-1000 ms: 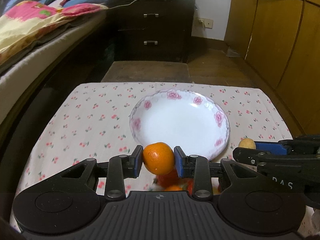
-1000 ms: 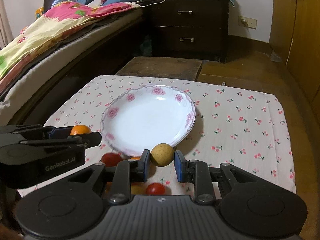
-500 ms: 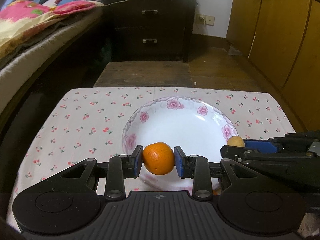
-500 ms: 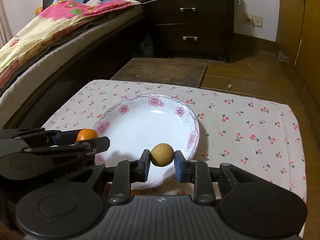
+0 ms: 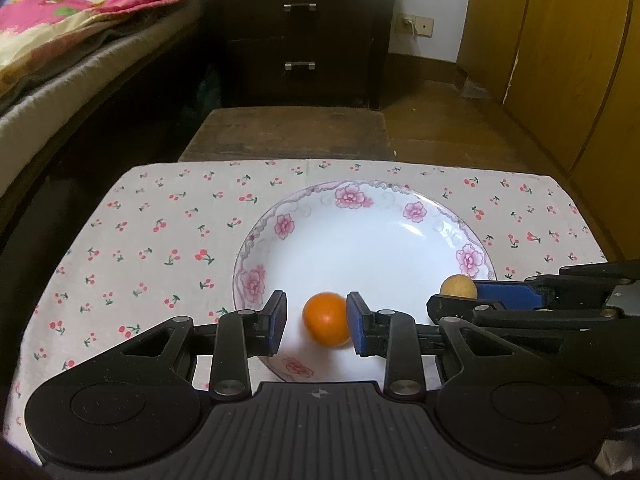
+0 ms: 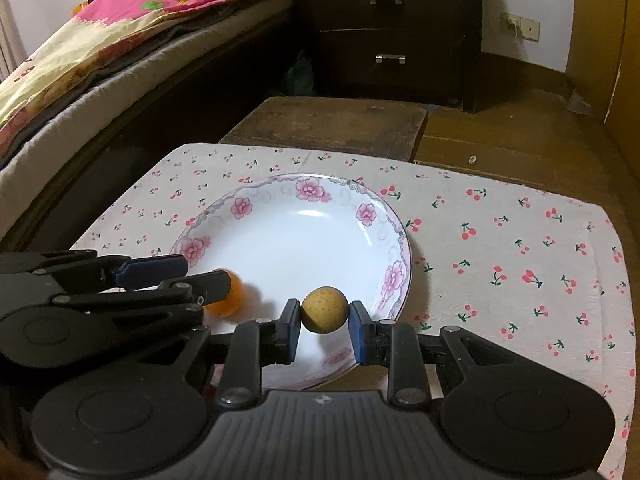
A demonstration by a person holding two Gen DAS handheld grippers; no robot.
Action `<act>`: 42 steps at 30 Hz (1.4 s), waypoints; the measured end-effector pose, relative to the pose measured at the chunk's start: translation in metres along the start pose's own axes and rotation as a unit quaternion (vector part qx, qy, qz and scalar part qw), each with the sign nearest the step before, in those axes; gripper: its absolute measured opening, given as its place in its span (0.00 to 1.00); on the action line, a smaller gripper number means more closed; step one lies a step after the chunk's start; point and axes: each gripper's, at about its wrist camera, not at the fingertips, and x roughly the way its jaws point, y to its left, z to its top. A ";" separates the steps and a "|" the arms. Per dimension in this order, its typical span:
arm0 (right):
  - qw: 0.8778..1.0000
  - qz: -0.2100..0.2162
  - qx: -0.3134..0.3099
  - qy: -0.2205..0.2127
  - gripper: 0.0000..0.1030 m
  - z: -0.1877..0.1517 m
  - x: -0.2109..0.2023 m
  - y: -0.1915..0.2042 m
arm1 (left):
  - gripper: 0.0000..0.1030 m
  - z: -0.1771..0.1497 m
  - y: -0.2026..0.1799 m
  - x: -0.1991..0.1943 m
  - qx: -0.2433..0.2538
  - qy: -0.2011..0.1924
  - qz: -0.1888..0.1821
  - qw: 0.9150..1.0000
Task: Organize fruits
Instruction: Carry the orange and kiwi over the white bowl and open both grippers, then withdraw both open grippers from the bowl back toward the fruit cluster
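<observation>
Your left tool (image 5: 316,322) is spread: the orange (image 5: 325,318) sits between the pads, close against the right pad and clear of the left, motion-blurred over the near part of the plate (image 5: 416,210). Your right tool (image 6: 324,328) is slightly parted around the yellow-brown fruit (image 6: 324,309), narrow gaps showing at both pads; whether it grips, you cannot tell. The flower-rimmed plate lies on a cherry-print cloth (image 6: 520,248) covering the desk. A dark wooden board (image 6: 332,124) lies at 12 o'clock, a drawer chest (image 6: 392,28) beyond, a bed (image 6: 100,68) at 10 o'clock. Each tool body hides the plate's near rim.
</observation>
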 end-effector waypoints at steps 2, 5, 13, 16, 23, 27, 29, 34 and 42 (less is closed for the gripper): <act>1.000 -0.001 0.002 -0.001 0.27 -0.001 -0.001 0.000 | 0.41 0.000 0.000 -0.001 0.001 -0.001 0.001 1.000; 1.000 -0.003 0.003 -0.002 0.27 0.000 -0.002 0.000 | 0.44 0.001 0.000 -0.002 0.004 -0.003 0.005 1.000; 1.000 -0.003 0.012 -0.016 0.27 0.003 -0.010 -0.003 | 0.56 0.004 0.006 -0.009 -0.012 -0.011 0.003 1.000; 1.000 -0.005 0.017 -0.019 0.28 0.004 -0.013 -0.004 | 0.61 0.005 0.006 -0.012 -0.013 -0.013 0.002 1.000; 0.999 -0.010 0.026 -0.025 0.28 0.003 -0.025 -0.005 | 0.65 0.005 0.005 -0.023 -0.006 -0.021 0.001 1.000; 0.999 -0.012 0.027 -0.031 0.29 0.001 -0.036 -0.002 | 0.69 0.003 0.006 -0.033 -0.005 -0.027 -0.001 1.000; 0.999 -0.011 0.027 -0.033 0.29 0.000 -0.042 0.000 | 0.70 0.001 0.007 -0.039 -0.005 -0.029 -0.002 1.000; 0.999 -0.010 0.027 -0.034 0.33 -0.009 -0.053 0.005 | 0.72 -0.003 0.010 -0.051 -0.006 -0.033 -0.002 0.999; 0.999 -0.010 0.026 -0.033 0.34 -0.024 -0.067 0.013 | 0.74 -0.015 0.014 -0.065 -0.011 -0.033 -0.004 0.999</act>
